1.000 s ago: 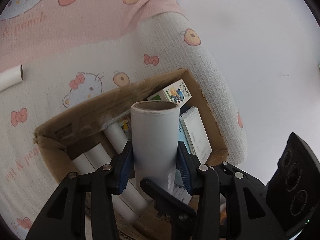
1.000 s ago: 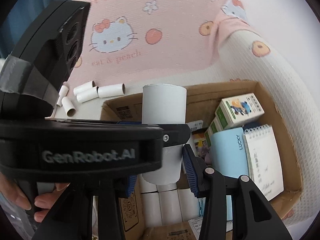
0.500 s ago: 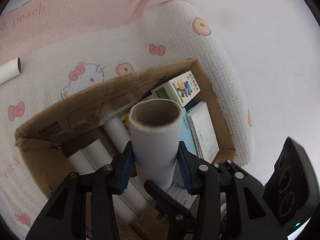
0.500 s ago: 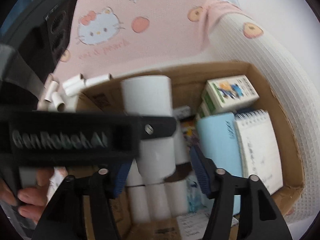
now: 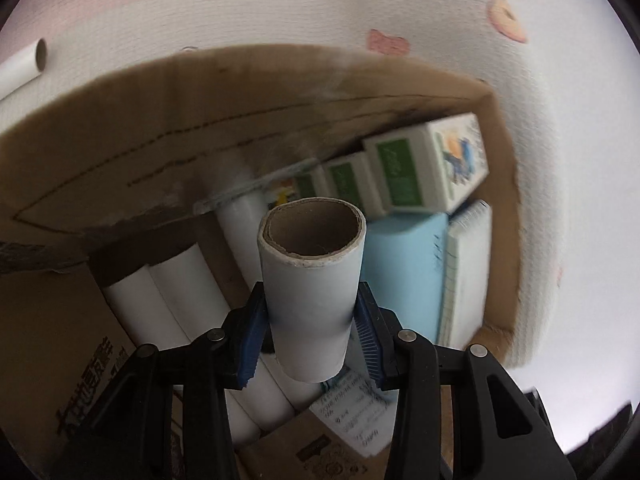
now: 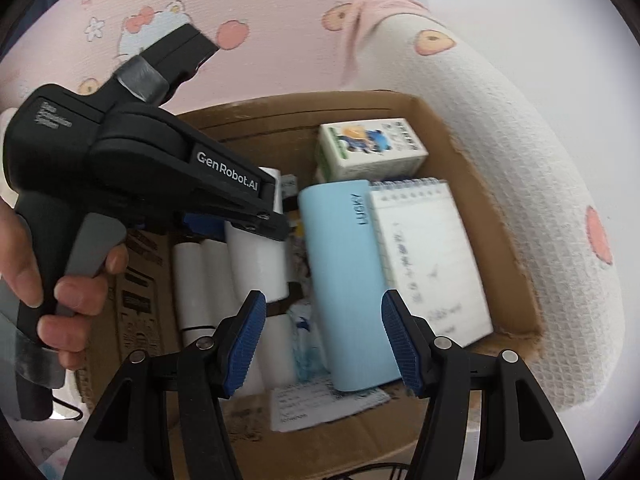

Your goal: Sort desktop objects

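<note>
Left gripper (image 5: 310, 336): pads pinching a white cardboard tube (image 5: 312, 280) at its lower half, open end facing away. Since a second ago it has dropped toward the cardboard box (image 5: 120, 140), which now fills most of the left wrist view; the box's inner wall stands just beyond the tube's mouth.

Right gripper (image 6: 324, 340): jaws spread, nothing between the pads. A second ago the tube stood between them; now it lies ahead and to the left, in the left gripper alone, whose handle is held by a hand (image 6: 52, 276).

Below the held tube, in the box: more white tubes (image 5: 168, 296) lying side by side.

Ahead of the right gripper, in the box: a light blue book (image 6: 344, 272), a spiral notepad (image 6: 428, 256) to its right, and beyond both a small green-and-white carton (image 6: 372, 152).

Beyond the box: pink and white patterned cloth (image 6: 280, 32), with one loose tube (image 5: 24, 64) lying far left of the left gripper.
</note>
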